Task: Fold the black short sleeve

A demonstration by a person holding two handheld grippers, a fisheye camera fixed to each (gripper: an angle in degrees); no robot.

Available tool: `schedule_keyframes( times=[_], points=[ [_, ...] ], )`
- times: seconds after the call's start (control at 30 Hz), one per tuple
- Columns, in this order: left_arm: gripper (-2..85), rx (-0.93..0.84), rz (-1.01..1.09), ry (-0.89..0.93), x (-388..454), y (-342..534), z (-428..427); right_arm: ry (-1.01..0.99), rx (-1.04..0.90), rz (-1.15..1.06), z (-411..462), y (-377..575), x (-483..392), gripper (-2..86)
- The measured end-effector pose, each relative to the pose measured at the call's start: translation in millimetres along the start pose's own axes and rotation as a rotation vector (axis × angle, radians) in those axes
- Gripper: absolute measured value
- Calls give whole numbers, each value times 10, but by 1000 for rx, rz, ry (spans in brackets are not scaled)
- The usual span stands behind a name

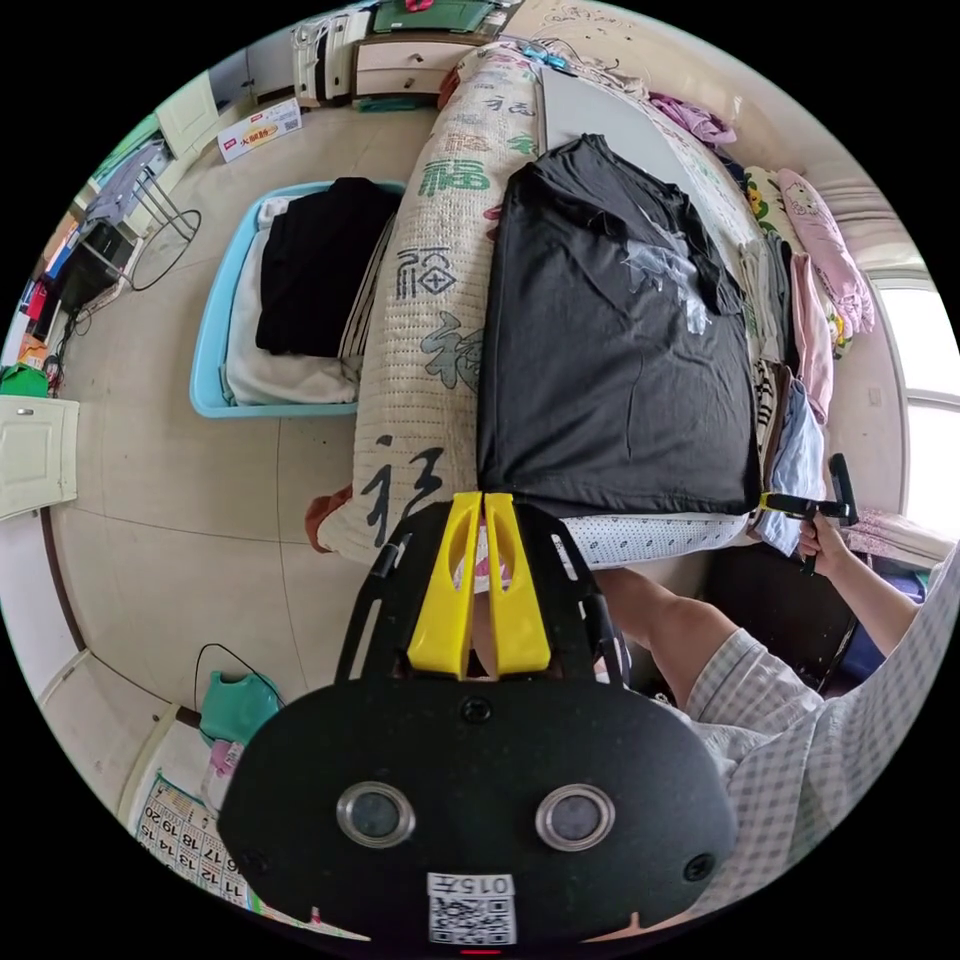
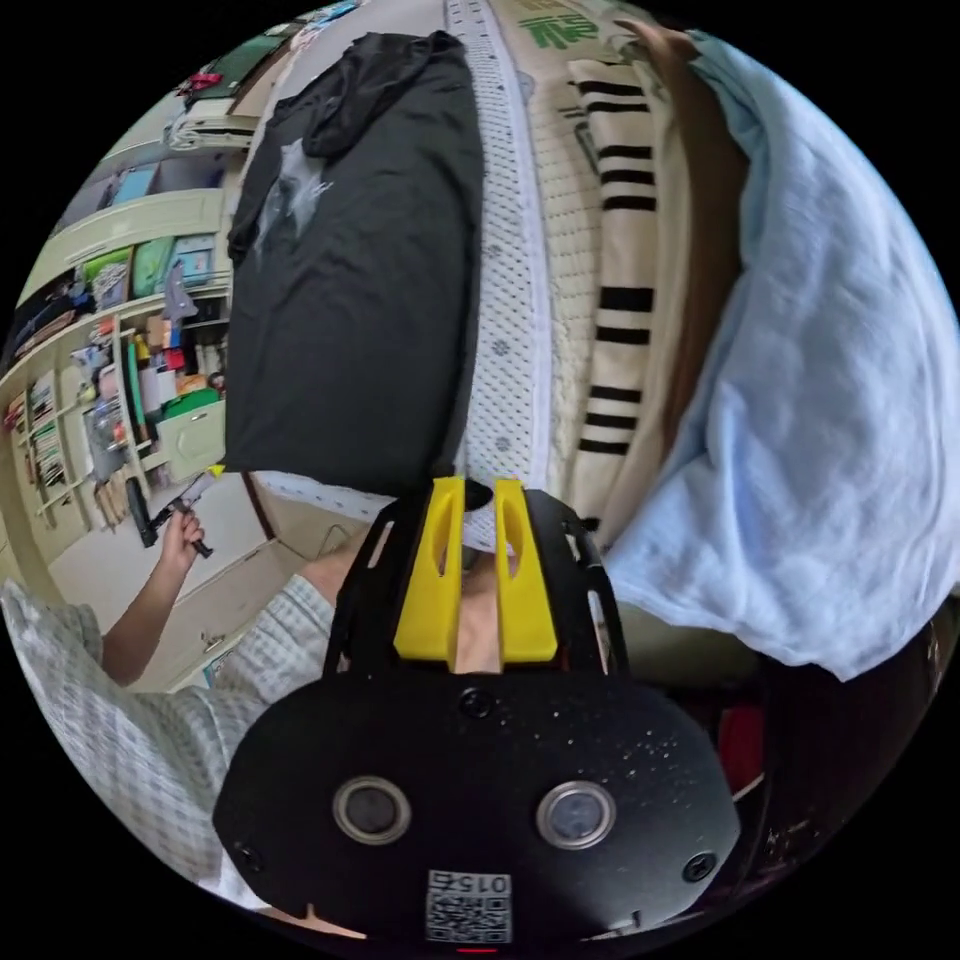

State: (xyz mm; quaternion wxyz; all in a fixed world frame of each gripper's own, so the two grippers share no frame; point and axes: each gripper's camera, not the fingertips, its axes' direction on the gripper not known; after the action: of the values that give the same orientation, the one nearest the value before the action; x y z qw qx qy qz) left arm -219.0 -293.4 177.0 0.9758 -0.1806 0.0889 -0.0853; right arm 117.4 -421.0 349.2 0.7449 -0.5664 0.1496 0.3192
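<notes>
Left hand-held gripper (image 1: 484,500) clenched at the black shirt's (image 1: 610,350) hem; right hand-held gripper (image 2: 478,490) slightly parted (empty).

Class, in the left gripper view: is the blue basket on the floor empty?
No: the basket holds folded clothes, a black garment lying on white ones.

Pale tiled floor (image 1: 170,470), bright window (image 1: 925,400), cluttered shelves (image 2: 120,400), white drawers (image 1: 410,60)

black short sleeve (image 1: 610,370) | pale chest print | sides folded in, flat | on bed by near edge
</notes>
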Motion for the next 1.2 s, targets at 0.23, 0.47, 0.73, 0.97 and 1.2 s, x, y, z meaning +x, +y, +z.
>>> schedule_keyframes(
  times=[0.23,0.47,0.73,0.97,1.2],
  points=[
    [-7,-11,-5,-4,32,-47,72,-164,93,-62,-155,74,37,73],
    [-7,-23,-3,-9,84,-119,58,-234,62,-141,-216,40,-83,51],
    [-3,-49,-21,4,151,-237,49,-165,5,-11,-244,221,15,4],
    [40,-224,-31,2,75,-386,55,-26,-30,122,-424,263,23,43],
    [83,18,235,-66,564,-1377,-619,89,280,-240,-1343,-345,-912,95]
  ],
)
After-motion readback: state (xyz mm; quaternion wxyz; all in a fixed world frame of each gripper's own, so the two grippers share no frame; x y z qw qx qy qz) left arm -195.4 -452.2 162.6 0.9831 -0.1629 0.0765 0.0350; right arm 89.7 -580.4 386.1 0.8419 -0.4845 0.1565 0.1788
